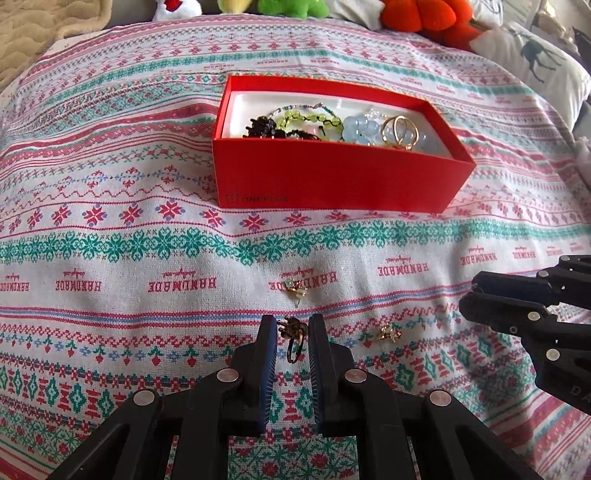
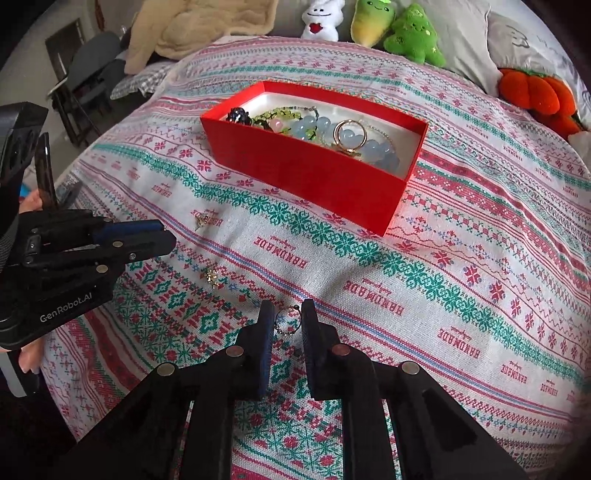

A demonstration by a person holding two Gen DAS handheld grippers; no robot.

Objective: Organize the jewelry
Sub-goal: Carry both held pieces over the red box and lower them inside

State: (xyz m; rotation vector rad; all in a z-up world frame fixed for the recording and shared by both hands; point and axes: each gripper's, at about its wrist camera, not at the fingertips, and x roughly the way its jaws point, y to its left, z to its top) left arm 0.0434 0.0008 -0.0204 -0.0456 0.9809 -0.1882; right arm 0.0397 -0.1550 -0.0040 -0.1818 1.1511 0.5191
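Soft, even daylight, faint shadows — strong fisheye bending and dark vignetting at the edges.

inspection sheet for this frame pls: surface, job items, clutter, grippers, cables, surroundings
Surface: patterned blanket, wrinkled.
Job's things: red box, open, holds bead bracelets and gold rings. Loose on the blanket: dark ring, blue stud, gold stud, ball chain.
Clutter: nothing seen.
Grippers: left gripper open around the dark ring, contact unclear. Right gripper open around the ball chain.
Cables: nothing seen.
Surroundings: plush toys, orange plush, pillow, beige throw, chair.
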